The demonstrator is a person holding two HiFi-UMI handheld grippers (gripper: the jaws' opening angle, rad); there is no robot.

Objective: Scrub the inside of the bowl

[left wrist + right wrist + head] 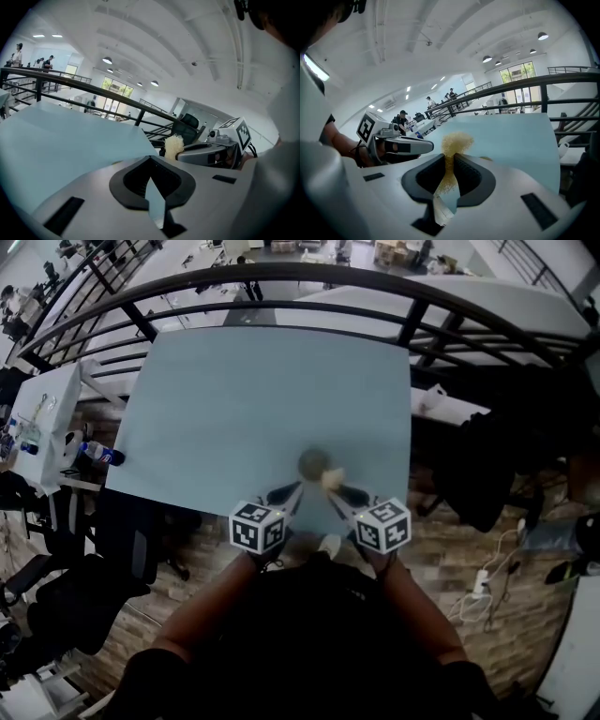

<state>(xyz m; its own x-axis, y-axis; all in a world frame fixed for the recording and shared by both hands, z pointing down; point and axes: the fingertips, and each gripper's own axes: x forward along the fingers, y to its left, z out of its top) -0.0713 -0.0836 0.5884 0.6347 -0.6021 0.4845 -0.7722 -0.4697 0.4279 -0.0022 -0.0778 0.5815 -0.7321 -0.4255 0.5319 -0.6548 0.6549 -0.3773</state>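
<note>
On the head view the left gripper [296, 487] comes in from 7 o'clock of the bowl [313, 463], its tip just short of the rim. Its own view shows the two dark pads pressed together with nothing between them, only the pale blue table [234, 399] beyond.

The bowl is a small grey round vessel at the near middle of the table, toward its 6 o'clock edge. It is too small here to see inside. It looks rigid, smooth and light, so I judge it will skid or spin on the bare tabletop once rubbed. The rim at its 8 or 9 o'clock side is the sensible place to pinch. The empty left jaws would first have to part for that.

At 4 o'clock of the bowl, touching or just beside it, sits the beige fibre scrubber [331, 478]. It is soft, springy and almost weightless, and squashes easily.

The right gripper [451, 157], reaching from 5 o'clock, is clamped on it. The fibres are squeezed thin between the pads and a loose tuft stands clear of the tips to do the rubbing.
</note>
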